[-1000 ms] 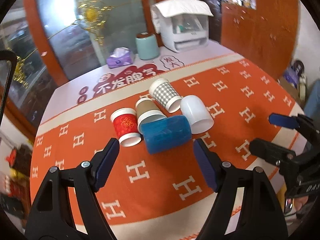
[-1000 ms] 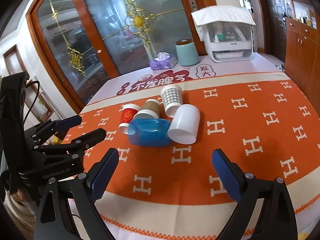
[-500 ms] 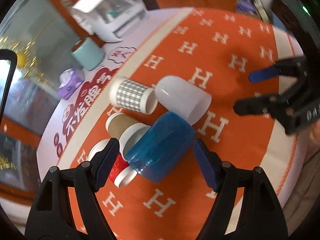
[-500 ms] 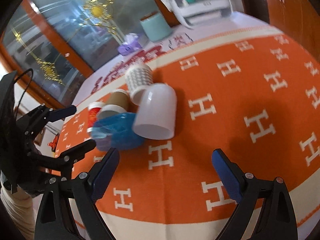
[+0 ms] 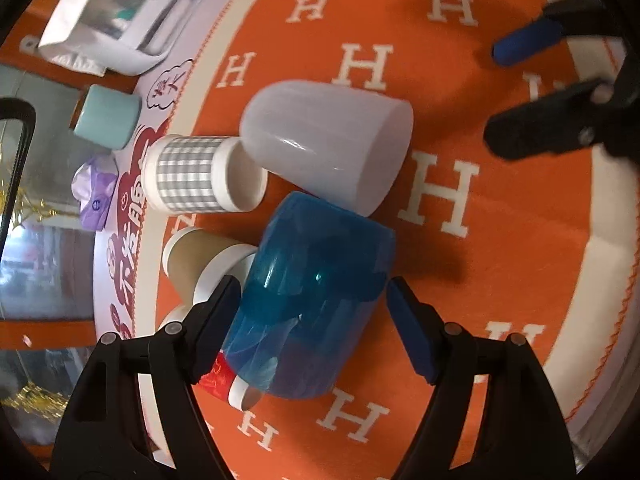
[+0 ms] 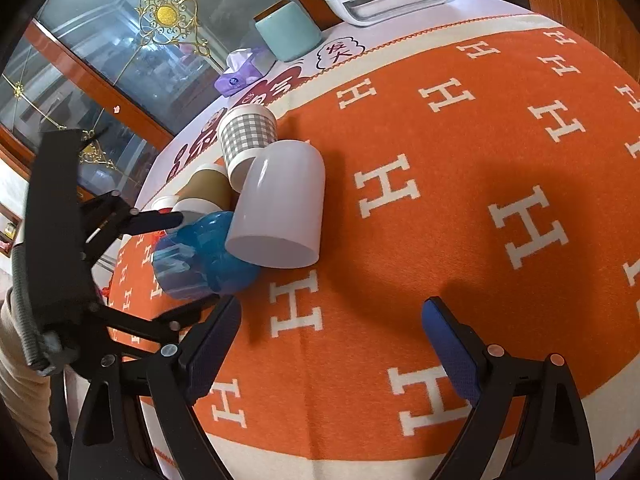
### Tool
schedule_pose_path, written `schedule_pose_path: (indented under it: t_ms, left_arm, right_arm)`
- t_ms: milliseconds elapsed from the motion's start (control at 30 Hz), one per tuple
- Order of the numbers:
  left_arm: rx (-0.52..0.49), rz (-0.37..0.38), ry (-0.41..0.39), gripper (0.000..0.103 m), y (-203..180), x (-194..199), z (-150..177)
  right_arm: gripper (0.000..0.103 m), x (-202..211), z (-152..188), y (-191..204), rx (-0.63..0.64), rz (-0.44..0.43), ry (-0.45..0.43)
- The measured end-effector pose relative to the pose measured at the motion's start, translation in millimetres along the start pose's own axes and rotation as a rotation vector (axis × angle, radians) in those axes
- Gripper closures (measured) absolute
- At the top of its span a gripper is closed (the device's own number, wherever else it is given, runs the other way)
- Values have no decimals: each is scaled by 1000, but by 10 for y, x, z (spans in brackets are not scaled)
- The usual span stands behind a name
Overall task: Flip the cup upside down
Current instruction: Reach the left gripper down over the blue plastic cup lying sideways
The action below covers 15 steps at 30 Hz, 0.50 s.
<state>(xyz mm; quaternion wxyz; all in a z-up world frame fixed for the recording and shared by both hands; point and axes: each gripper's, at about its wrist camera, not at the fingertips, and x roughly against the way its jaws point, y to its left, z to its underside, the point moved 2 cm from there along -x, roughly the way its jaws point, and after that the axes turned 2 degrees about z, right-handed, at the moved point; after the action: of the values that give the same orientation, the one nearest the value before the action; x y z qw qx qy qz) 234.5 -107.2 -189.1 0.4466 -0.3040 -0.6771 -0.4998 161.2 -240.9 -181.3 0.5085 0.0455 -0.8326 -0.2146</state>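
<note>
Left gripper, jaws apart, has dropped from hovering to straddle the toppled blue cup; grasp imminent, flip pending.

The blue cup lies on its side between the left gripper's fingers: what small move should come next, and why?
Probably close the left gripper on the blue cup. Its open fingers already flank the cup lying on the orange cloth, while the right gripper hangs open, apart from the cups.
</note>
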Motion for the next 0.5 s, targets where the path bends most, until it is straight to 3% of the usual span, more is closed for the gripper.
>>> schedule_pose_path:
  t_ms: [200, 400, 500]
  left_arm:
    - [-40, -8, 12, 28, 13, -90, -68]
    - [-74, -50, 84, 28, 31, -302, -80]
    - [-62, -37, 65, 31, 56, -285, -92]
  right_arm:
    - [10, 31, 17, -48, -6, -2, 1]
    - [10, 83, 50, -77, -3, -4, -6]
    - [10, 91, 43, -100, -6, -3, -10]
